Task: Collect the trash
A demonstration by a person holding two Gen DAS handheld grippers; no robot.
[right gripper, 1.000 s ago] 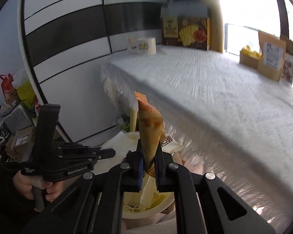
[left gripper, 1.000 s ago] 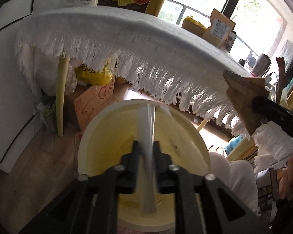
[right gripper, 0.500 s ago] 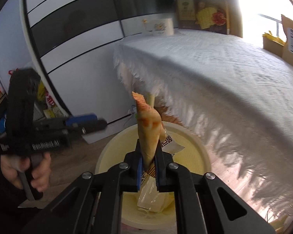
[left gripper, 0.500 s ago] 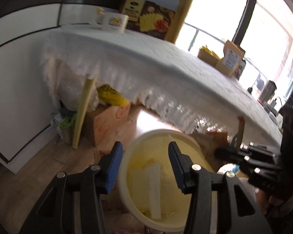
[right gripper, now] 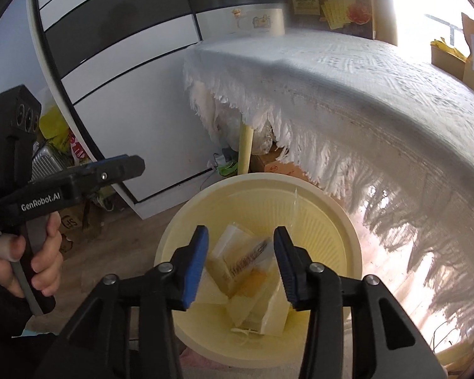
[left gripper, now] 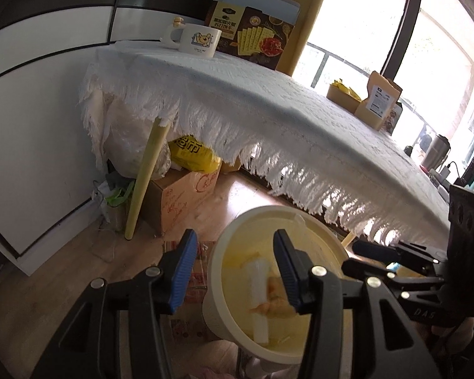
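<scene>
A cream round bin (left gripper: 230, 252) (right gripper: 331, 218) stands on the floor by the table. Several wrappers lie inside it, among them a white strip (left gripper: 257, 297) and an orange-brown wrapper (left gripper: 273, 306) (right gripper: 252, 259). My left gripper (left gripper: 233, 268) is open and empty above the bin's left rim. My right gripper (right gripper: 240, 259) is open and empty right above the bin's inside. The right gripper also shows in the left wrist view (left gripper: 373, 257), and the left gripper in the right wrist view (right gripper: 117, 167).
A table with a white fringed cloth (left gripper: 268, 101) (right gripper: 347, 79) stands just behind the bin. On it are a mug (left gripper: 197, 39), a cracker box (left gripper: 252, 36) and brown boxes (left gripper: 376, 104). Under it are a cardboard box (left gripper: 183, 195) and bags. A white wall panel (left gripper: 31, 120) is at left.
My left gripper opened and dropped the white strip into the bin. My right gripper opened and dropped the orange-brown wrapper into the bin. Both grippers rose a little.
</scene>
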